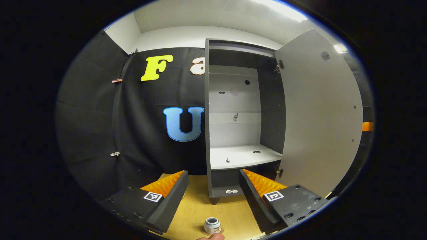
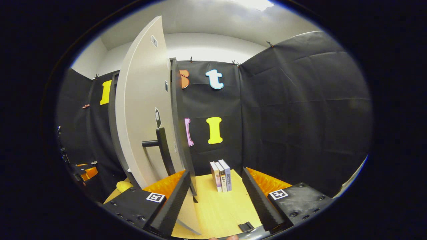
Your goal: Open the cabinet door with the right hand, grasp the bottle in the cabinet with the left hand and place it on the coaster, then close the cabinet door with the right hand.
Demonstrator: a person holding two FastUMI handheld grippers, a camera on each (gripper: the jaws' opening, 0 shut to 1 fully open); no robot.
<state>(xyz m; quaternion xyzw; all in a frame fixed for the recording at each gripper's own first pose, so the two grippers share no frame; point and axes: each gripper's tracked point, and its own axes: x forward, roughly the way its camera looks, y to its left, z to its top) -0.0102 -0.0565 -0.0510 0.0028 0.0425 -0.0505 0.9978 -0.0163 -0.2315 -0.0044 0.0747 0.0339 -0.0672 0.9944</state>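
Three books [image 2: 221, 175] stand upright in a row, spines outward, on the yellow wooden tabletop [image 2: 213, 210], close to the black cloth wall [image 2: 300, 116]. A small black flat piece [image 2: 246, 227] lies on the tabletop at the near edge; what it is cannot be told. Small metal clips [image 1: 115, 154] pin the cloth wall at its seams, a yellow rounded object [image 2: 124, 186] sits low at the left, partly hidden, and a bright ceiling light [image 1: 283, 9] glows overhead.

The coaster [image 1: 213, 231] lies mostly hidden under the bottle [image 1: 212, 225], near the left gripper view's bottom edge.
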